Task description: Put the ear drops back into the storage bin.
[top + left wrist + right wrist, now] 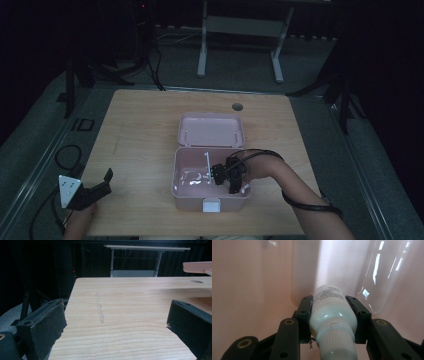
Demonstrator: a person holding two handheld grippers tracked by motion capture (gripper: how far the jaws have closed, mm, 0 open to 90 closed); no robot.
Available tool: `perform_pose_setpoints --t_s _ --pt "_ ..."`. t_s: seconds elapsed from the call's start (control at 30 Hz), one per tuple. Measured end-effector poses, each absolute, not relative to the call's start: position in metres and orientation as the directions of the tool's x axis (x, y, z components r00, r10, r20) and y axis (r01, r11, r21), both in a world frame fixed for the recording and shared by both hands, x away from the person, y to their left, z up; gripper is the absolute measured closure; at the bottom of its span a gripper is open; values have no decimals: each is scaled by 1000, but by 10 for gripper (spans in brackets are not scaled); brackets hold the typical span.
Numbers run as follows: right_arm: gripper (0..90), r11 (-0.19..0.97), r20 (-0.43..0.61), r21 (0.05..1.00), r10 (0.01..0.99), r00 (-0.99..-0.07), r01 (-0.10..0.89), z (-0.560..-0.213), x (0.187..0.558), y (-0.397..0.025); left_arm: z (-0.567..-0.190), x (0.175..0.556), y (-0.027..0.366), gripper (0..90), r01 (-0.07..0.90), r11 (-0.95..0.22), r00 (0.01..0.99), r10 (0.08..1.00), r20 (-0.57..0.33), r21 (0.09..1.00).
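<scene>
An open pink box (178, 172) stands at the table's front middle, its lid (211, 129) tipped back. My right gripper (218, 175) reaches down inside the box from the right. In the right gripper view it (329, 307) is shut on a small white bottle (329, 315) with a ribbed cap, printed text on its body, close to the pink inner wall (249, 285). My left gripper (102, 181) rests at the table's front left, open, with bare wood between its jaws (115, 322).
A clear plastic piece (377, 277) lies in the box beside the bottle. White divider parts (206, 162) show inside the box. The table (140, 130) has a round cable hole (237, 106) at the back. A white latch (211, 205) sits on the box front.
</scene>
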State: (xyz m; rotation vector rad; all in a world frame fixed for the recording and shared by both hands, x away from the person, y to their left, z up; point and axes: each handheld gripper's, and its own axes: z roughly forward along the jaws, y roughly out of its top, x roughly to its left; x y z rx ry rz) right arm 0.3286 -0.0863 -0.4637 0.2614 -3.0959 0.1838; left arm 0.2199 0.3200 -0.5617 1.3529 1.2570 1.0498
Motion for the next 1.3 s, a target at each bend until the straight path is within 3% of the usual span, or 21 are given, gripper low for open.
perform_pose_setpoints --t_s 0.73,1.07,1.3 --pt "595 976 48 -170 -132 -990 -138 -498 331 -85 -562 220 320 20 153 9 94 995 -23 988" --pt "556 977 49 -174 -112 -992 -119 -497 332 -85 -562 220 320 20 152 10 94 995 -25 988" --pt "523 987 29 -124 -95 -995 -98 -476 333 -88 -562 220 320 20 153 10 93 995 -25 988"
